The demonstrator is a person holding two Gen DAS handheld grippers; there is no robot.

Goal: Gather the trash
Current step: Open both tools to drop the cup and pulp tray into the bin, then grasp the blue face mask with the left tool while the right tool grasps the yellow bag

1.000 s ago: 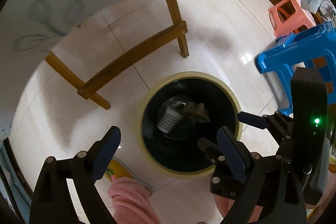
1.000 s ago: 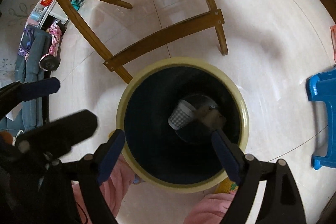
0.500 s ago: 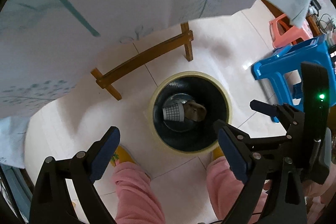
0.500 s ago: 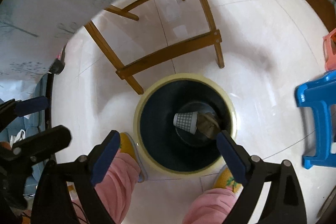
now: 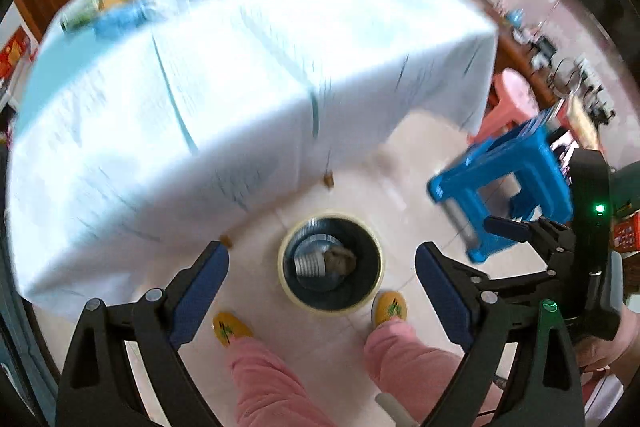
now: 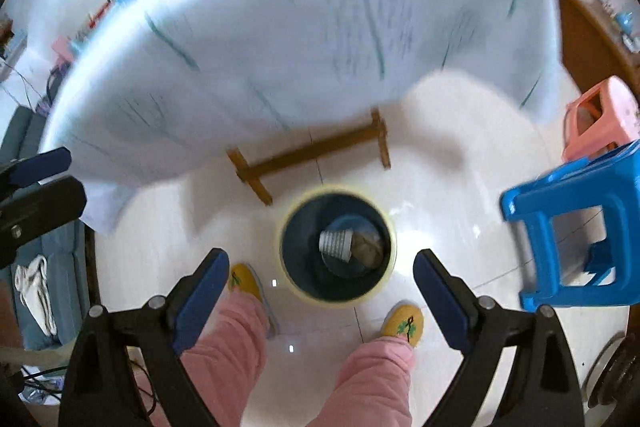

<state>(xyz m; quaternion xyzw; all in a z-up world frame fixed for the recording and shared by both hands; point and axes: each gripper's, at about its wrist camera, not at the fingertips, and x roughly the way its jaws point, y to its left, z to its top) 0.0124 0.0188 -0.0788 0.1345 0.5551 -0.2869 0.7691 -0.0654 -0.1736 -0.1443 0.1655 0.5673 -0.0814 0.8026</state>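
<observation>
both tongs hang wide and empty, pointing steeply down at the floor. the left tongs (image 5: 322, 259) frame the bin between their blue pads, and the right tongs (image 6: 320, 259) do the same from their own view, with nothing pinched in either pair. that suits a drop just made: judged from how things lie, the trash is already let go and the pads have no reason to be narrow.

straight below and a little ahead of both tongs stands the trash bin (image 6: 390, 227), a dark tub with a pale yellow rim, on the tiled floor. at its bottom lie a checked paper cup (image 6: 336, 245) on its side and a brownish crumpled scrap (image 6: 368, 247) touching it, so the task's things sit inside the bin, well apart from the pads.

nearer than the bin, under the tongs, are the person's pink trouser legs and yellow slippers (image 6: 404, 319), planted either side of the tub.

beyond the bin the bench (image 5: 280, 67) rises under a pale blue cloth, blurred; cluttered things on its far edge are too smeared to name. right of the tongs stand a blue stool (image 6: 572, 227) and a pink stool (image 6: 604, 119).
</observation>
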